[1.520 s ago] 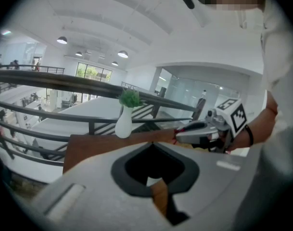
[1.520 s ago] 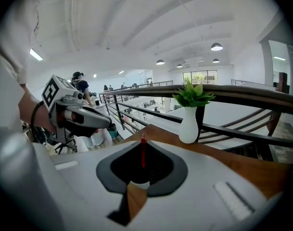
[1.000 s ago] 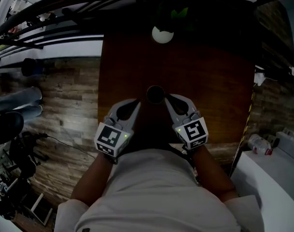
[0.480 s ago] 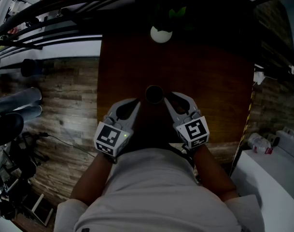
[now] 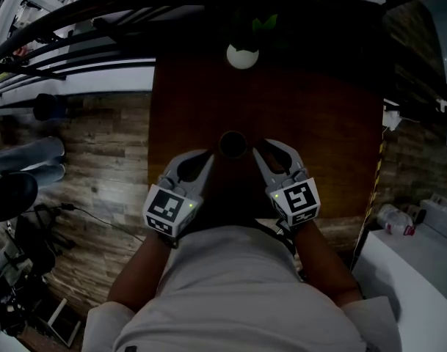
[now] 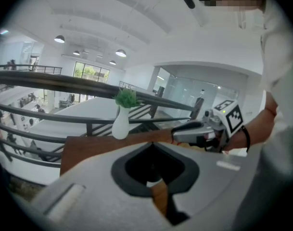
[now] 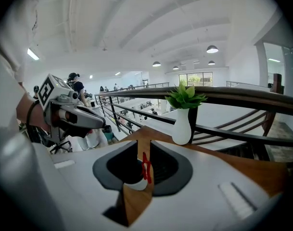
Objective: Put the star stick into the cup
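Straddling star stick (image 7: pixel 146 167), right gripper (image 7: pixel 144 143) apparently ajar

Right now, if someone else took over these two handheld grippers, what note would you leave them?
Left gripper: jaws together, nothing between them, tips beside the cup on the wooden table.
Right gripper: jaws slightly apart, red star stick nearly upright in the gap and seemingly unclamped; tips at the cup's other side.
Done: stick is at the cup.
Left: I cannot tell whether it sits inside. Check, then draw both grippers back.
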